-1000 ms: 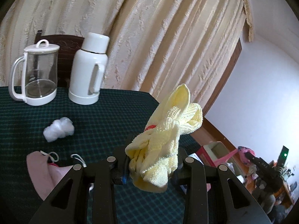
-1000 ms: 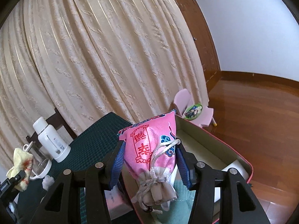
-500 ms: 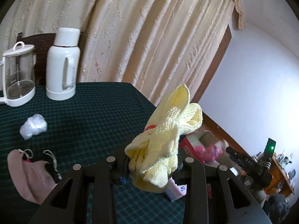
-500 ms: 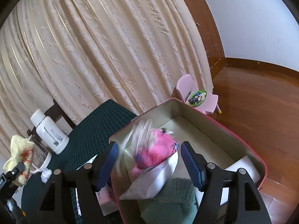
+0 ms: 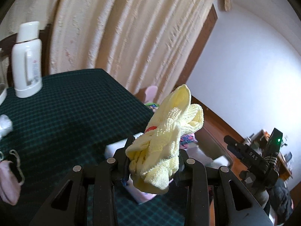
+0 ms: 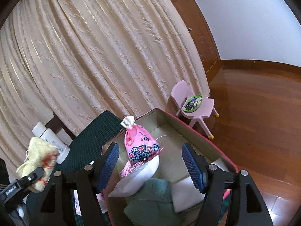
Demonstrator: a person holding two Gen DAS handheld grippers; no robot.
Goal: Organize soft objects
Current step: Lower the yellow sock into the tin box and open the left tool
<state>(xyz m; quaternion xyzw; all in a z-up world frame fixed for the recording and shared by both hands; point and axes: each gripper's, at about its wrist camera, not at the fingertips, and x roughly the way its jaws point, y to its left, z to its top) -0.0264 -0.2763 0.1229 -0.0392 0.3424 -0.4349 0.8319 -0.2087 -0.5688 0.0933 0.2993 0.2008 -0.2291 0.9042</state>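
Left claw [image 5: 154,166]: closed on a bunched yellow terry cloth [image 5: 165,141] with a red mark; the cloth stands up out of the jaws, held above the near corner of the surface [image 5: 65,113], which wears a dark green checked cover.

Right claw [image 6: 150,160]: jaws well apart, nothing between the blue pads [image 6: 191,165]; it hovers over the red-rimmed box [image 6: 207,141], the landmark for what follows.

Pink drawstring pouch [image 6: 141,141]: inside the box, lying free on a white cushion [image 6: 135,179], tassels hanging toward the claw.

Green towel [image 6: 150,197]: inside the box, at its near end, just beside the white cushion.

White foam block [image 6: 184,192]: inside the box, beside the green towel.

White thermos [image 5: 26,62]: on the surface, well apart from the box, at the curtain side.

Pink child's chair [image 6: 193,105]: on the wooden floor beyond the box's far corner, a green packet on its seat.

Pink mask with ear loops [image 5: 9,179]: on the surface, well apart from the box.
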